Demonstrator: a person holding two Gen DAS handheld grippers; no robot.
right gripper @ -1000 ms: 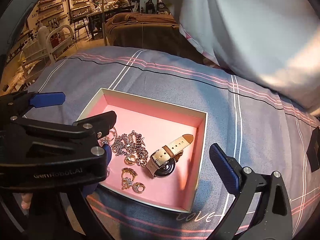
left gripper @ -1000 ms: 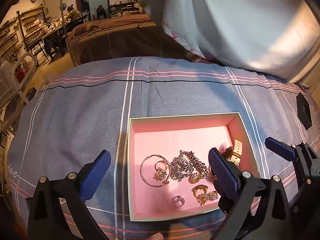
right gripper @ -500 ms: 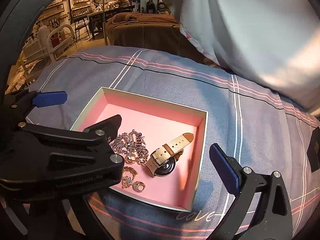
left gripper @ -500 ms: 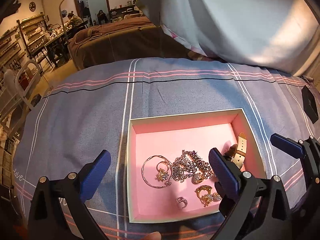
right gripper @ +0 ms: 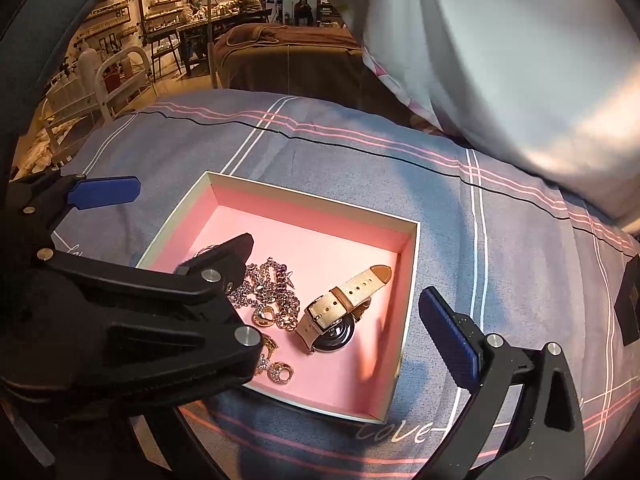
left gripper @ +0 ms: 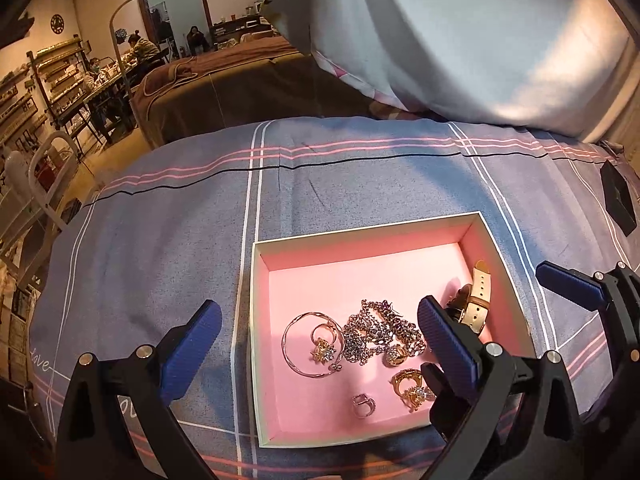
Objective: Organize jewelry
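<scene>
An open box with a pink lining [left gripper: 360, 232] [right gripper: 312, 200] lies on the blue striped bedspread. In it lie a thin bangle [left gripper: 310, 346], a silver chain [left gripper: 380, 334] [right gripper: 272, 292], gold earrings [left gripper: 412, 390] [right gripper: 276, 368], a small ring [left gripper: 364, 404] and a watch with a beige strap [left gripper: 476, 300] [right gripper: 344, 300]. My left gripper [left gripper: 316, 356] is open and empty above the box's near left part. My right gripper [right gripper: 256, 320] is open and empty; its left finger is hidden behind the left gripper, and its blue pad [left gripper: 568, 284] shows beside the box.
A small black box [left gripper: 618, 200] [right gripper: 632, 304] lies on the bedspread at the far right. A large white pillow [left gripper: 480, 32] stands behind. Beyond the bed's far edge are another bed [left gripper: 224, 76], shelves and seated people.
Both grippers have drawn back and up a little from the box, so it sits lower in the views. The jewelry has not moved.
</scene>
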